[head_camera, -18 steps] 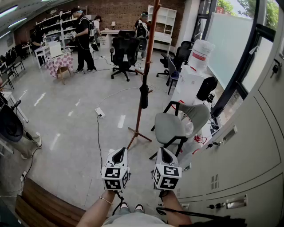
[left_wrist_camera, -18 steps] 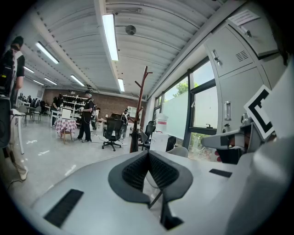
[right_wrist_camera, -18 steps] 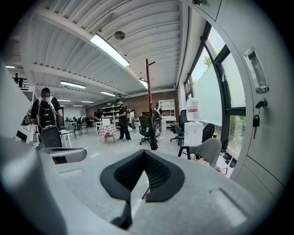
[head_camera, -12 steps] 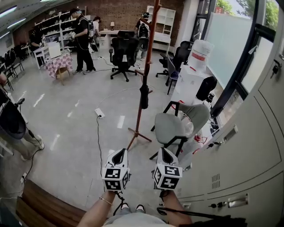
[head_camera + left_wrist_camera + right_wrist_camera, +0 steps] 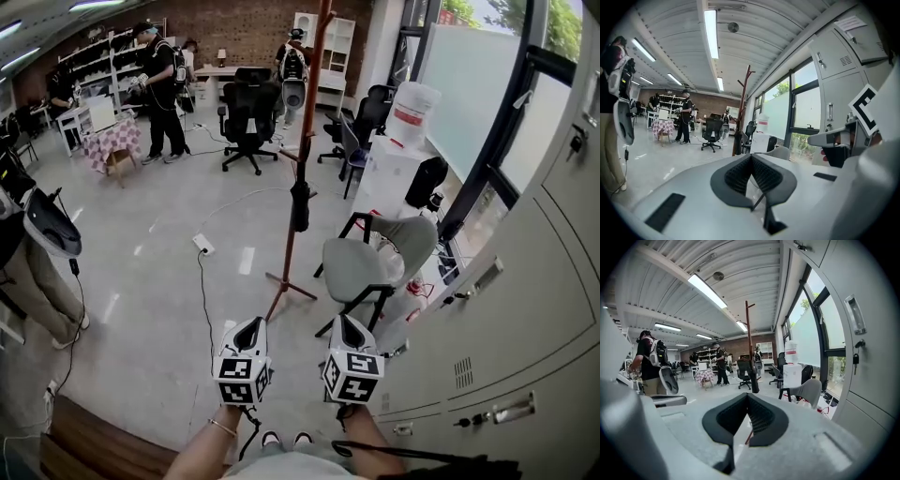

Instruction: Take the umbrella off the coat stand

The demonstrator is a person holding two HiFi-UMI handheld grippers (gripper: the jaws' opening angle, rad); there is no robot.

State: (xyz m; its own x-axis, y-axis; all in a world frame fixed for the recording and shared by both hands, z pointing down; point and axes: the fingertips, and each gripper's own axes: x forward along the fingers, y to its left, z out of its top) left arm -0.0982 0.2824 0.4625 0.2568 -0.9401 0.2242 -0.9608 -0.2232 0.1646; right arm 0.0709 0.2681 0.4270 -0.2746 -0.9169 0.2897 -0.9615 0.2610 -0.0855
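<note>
A tall brown coat stand (image 5: 302,159) rises from the grey floor a few steps ahead of me. A folded black umbrella (image 5: 299,206) hangs halfway up its pole. My left gripper (image 5: 250,323) and right gripper (image 5: 345,321) are held side by side low in the head view, both pointing at the stand and well short of it. Both are shut with nothing between the jaws. In the left gripper view the stand (image 5: 742,110) and umbrella (image 5: 737,143) lie beyond the gripper (image 5: 751,155). The right gripper view has the umbrella (image 5: 753,379) above the gripper (image 5: 747,394).
A grey chair (image 5: 361,267) stands just right of the stand's base. Grey lockers (image 5: 525,309) line the right side. A power strip (image 5: 202,244) and its cable lie on the floor to the left. A person (image 5: 37,253) stands at the left edge; others work at the back.
Both grippers keep their pose, shut. The head view has shifted a little, and the person at the left edge has come further into the picture.
</note>
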